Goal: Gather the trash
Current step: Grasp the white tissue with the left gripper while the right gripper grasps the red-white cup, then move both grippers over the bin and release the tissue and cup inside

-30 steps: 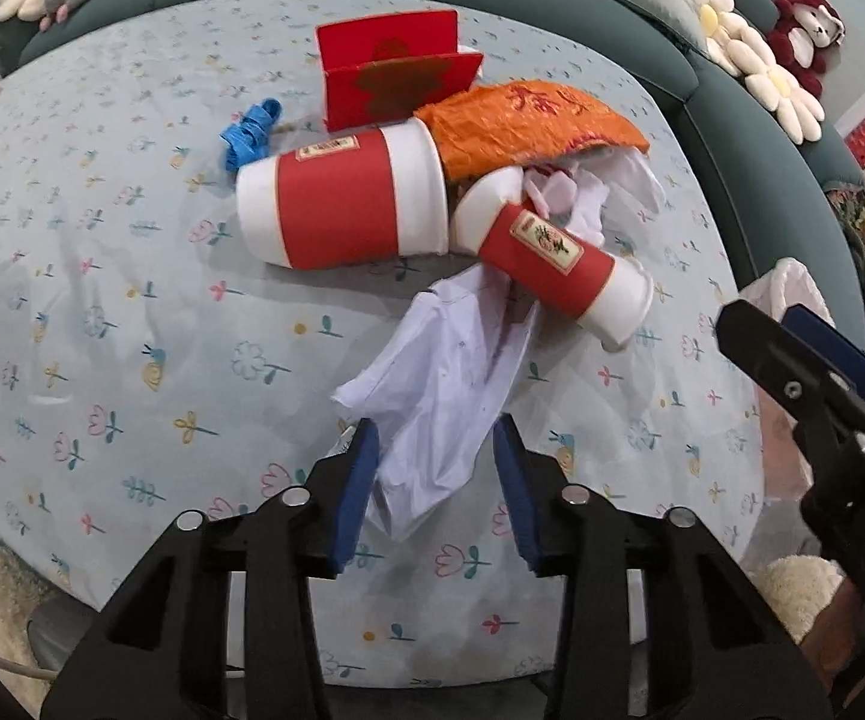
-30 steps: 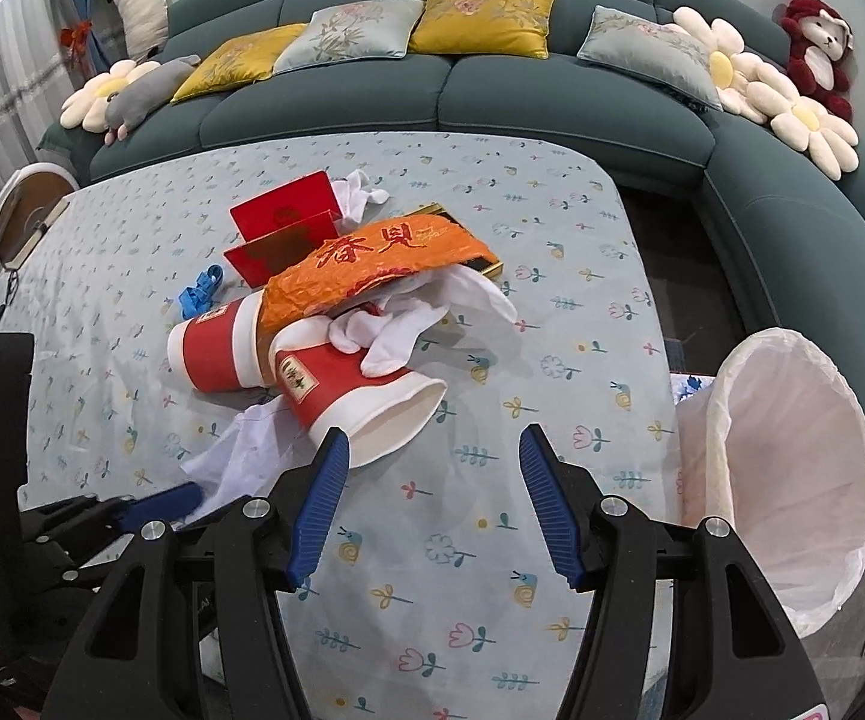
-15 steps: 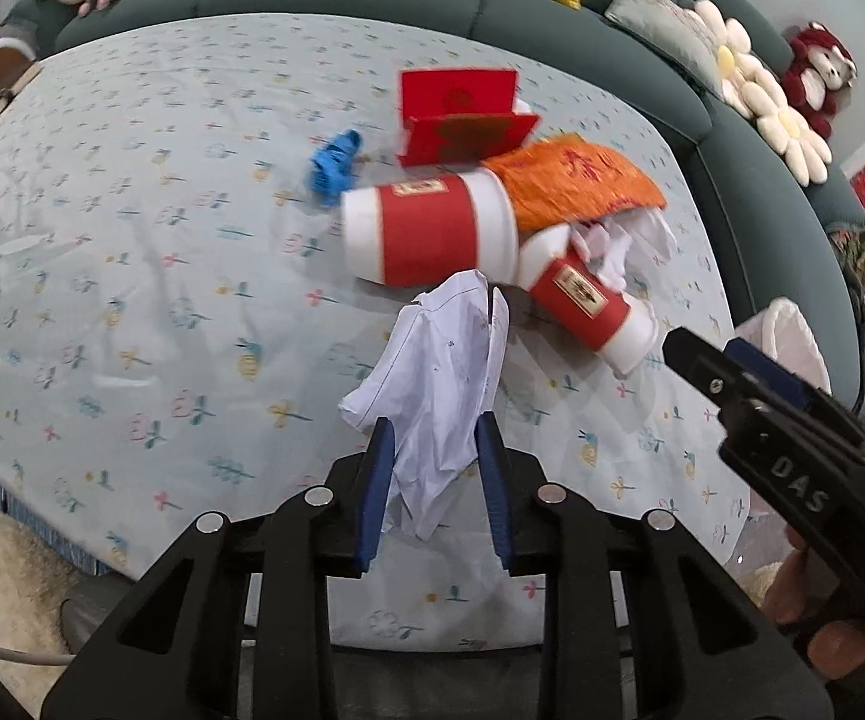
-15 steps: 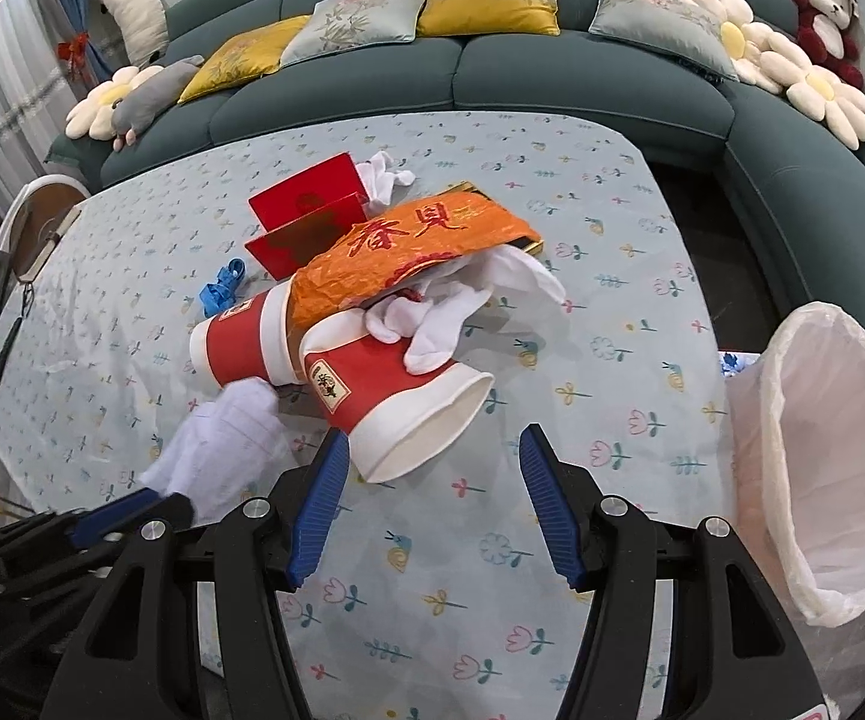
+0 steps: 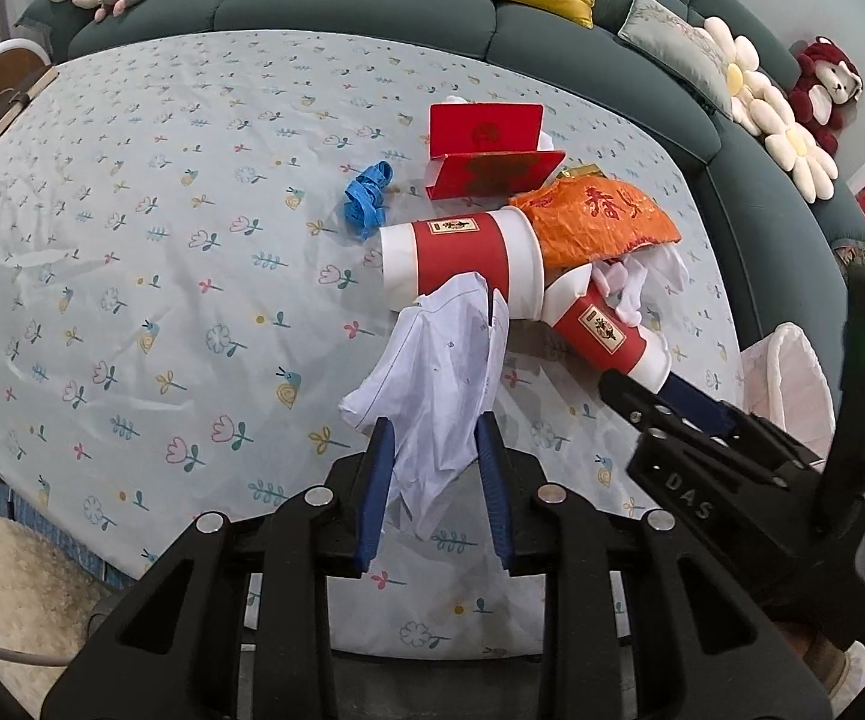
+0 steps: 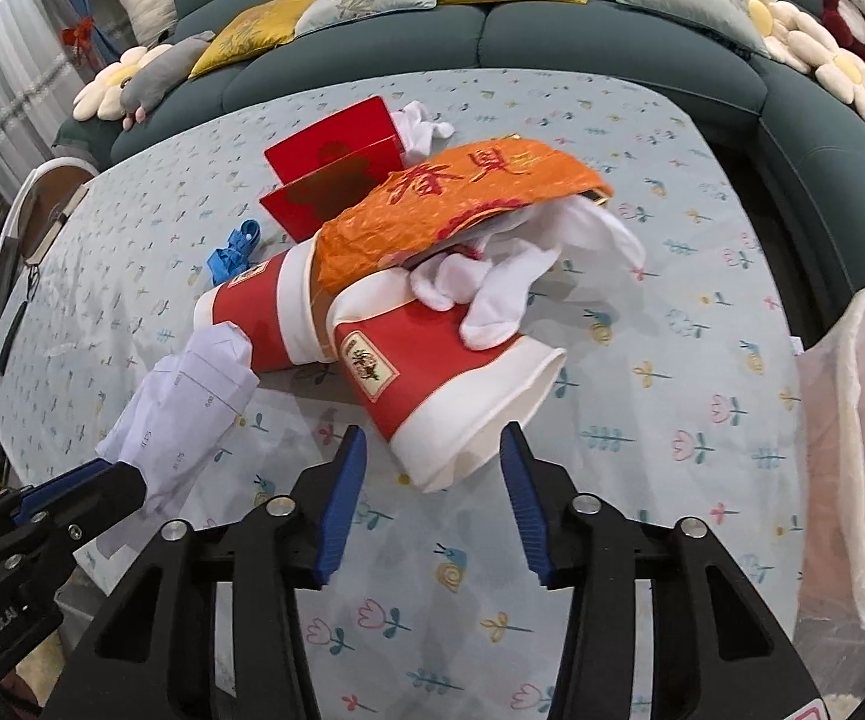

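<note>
White paper sheet (image 5: pixel 432 384) is off the table now, clamped in the left gripper (image 5: pixel 437 489) and hanging just near of the far red cup (image 5: pixel 462 261). Right gripper (image 6: pixel 435 492) has come down with jaws just narrowing around the near red cup's (image 6: pixel 432 384) open mouth, pads not yet touching. So one piece is secured, the second nearly; the bin liner (image 6: pixel 852 456) waits at the right table edge.

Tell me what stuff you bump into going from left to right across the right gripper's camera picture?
Left gripper holding white paper → blue clip → nearer red cup → trash bag.
</note>
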`<state>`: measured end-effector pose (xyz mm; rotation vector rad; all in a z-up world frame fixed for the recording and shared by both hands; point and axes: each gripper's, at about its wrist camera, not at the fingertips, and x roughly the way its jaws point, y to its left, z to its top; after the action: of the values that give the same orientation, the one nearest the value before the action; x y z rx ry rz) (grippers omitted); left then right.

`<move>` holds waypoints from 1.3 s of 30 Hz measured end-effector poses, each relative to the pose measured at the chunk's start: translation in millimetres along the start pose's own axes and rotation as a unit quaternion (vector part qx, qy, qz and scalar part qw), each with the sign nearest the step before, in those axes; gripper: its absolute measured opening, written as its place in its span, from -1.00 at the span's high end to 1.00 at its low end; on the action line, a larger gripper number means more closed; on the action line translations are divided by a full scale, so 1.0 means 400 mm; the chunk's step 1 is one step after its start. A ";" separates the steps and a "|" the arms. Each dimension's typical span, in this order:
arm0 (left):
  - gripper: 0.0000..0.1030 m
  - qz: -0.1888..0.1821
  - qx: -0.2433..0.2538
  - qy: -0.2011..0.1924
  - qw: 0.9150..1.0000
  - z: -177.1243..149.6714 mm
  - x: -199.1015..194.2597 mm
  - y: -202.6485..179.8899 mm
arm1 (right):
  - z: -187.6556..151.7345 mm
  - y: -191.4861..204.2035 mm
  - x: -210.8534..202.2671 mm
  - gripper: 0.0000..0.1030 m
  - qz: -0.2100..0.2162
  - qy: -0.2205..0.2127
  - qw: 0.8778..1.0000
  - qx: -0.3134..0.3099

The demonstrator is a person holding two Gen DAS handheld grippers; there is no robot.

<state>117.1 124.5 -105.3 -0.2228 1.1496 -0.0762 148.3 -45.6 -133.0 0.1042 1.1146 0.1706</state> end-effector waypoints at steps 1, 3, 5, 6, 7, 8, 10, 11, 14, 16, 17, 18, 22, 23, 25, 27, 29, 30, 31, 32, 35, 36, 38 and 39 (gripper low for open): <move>0.47 0.000 -0.001 0.000 1.000 0.001 -0.001 0.000 | 0.002 0.003 0.004 0.41 0.006 0.002 1.000 0.001; 0.47 0.001 0.000 -0.001 1.000 0.003 -0.004 -0.001 | 0.005 0.005 0.004 0.61 0.017 0.005 1.000 0.001; 0.47 0.000 0.000 -0.003 1.000 0.004 -0.009 -0.003 | 0.009 0.010 -0.008 0.65 0.023 -0.002 1.000 -0.003; 0.47 0.000 0.001 -0.005 1.000 0.003 -0.012 -0.005 | 0.008 0.012 -0.017 0.68 0.025 -0.006 1.000 -0.007; 0.47 -0.001 0.002 -0.006 1.000 0.004 -0.016 -0.008 | 0.007 0.014 -0.029 0.72 0.026 -0.010 1.000 -0.010; 0.47 -0.001 0.004 -0.009 1.000 0.005 -0.021 -0.014 | 0.005 0.015 -0.042 0.74 0.027 -0.013 0.999 -0.014; 0.47 -0.003 0.008 -0.012 1.000 0.004 -0.029 -0.024 | 0.000 0.010 -0.065 0.84 0.028 -0.019 0.999 -0.015; 0.47 -0.005 0.010 -0.014 1.000 0.003 -0.035 -0.032 | -0.002 0.006 -0.078 0.84 0.029 -0.023 0.999 -0.013; 0.47 -0.009 0.021 -0.019 1.000 -0.001 -0.049 -0.062 | -0.009 -0.014 -0.118 0.84 0.031 -0.037 0.999 -0.005; 0.47 -0.013 0.030 -0.023 0.999 -0.004 -0.060 -0.084 | -0.015 -0.028 -0.150 0.84 0.028 -0.049 0.998 -0.001; 0.47 -0.015 0.036 -0.026 0.999 -0.005 -0.068 -0.098 | -0.018 -0.036 -0.166 0.84 0.027 -0.055 0.998 0.002; 0.47 -0.017 0.040 -0.029 0.999 -0.006 -0.075 -0.112 | -0.017 -0.043 -0.176 0.84 0.026 -0.059 0.998 0.005; 0.47 -0.027 0.061 -0.039 0.997 -0.007 -0.099 -0.169 | -0.028 -0.082 -0.235 0.84 0.014 -0.083 0.996 0.014; 0.47 -0.031 0.069 -0.043 0.996 -0.007 -0.107 -0.190 | -0.032 -0.095 -0.252 0.84 0.010 -0.090 0.996 0.018; 0.47 -0.038 0.083 -0.048 0.995 -0.007 -0.119 -0.229 | -0.041 -0.121 -0.281 0.84 0.003 -0.101 0.995 0.026; 0.47 -0.045 0.097 -0.053 0.993 -0.011 -0.131 -0.266 | -0.051 -0.157 -0.311 0.84 -0.004 -0.110 0.993 0.038; 0.47 -0.052 0.111 -0.057 0.991 -0.015 -0.139 -0.306 | -0.061 -0.188 -0.336 0.84 -0.012 -0.117 0.992 0.047; 0.47 -0.056 0.117 -0.058 0.990 -0.017 -0.142 -0.326 | -0.066 -0.201 -0.345 0.84 -0.015 -0.120 0.991 0.050; 0.47 -0.060 0.124 -0.059 0.989 -0.021 -0.146 -0.346 | -0.074 -0.225 -0.362 0.84 -0.021 -0.126 0.990 0.057; 0.47 -0.063 0.133 -0.060 0.987 -0.024 -0.147 -0.369 | -0.080 -0.240 -0.371 0.84 -0.024 -0.128 0.990 0.061; 0.47 -0.073 0.156 -0.059 0.983 -0.035 -0.148 -0.441 | -0.104 -0.299 -0.403 0.84 -0.042 -0.139 0.986 0.076; 0.47 -0.077 0.162 -0.058 0.982 -0.037 -0.147 -0.461 | -0.115 -0.326 -0.414 0.84 -0.048 -0.142 0.985 0.084; 0.47 -0.085 0.177 -0.059 0.979 -0.045 -0.145 -0.510 | -0.129 -0.368 -0.429 0.84 -0.057 -0.145 0.983 0.100; 0.47 -0.089 0.184 -0.059 0.977 -0.048 -0.143 -0.535 | -0.137 -0.388 -0.436 0.84 -0.061 -0.147 0.981 0.108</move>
<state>87.7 -76.9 -15.6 0.0002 0.9758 -0.4254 37.2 -231.1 -29.0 0.2459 0.8391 -0.0755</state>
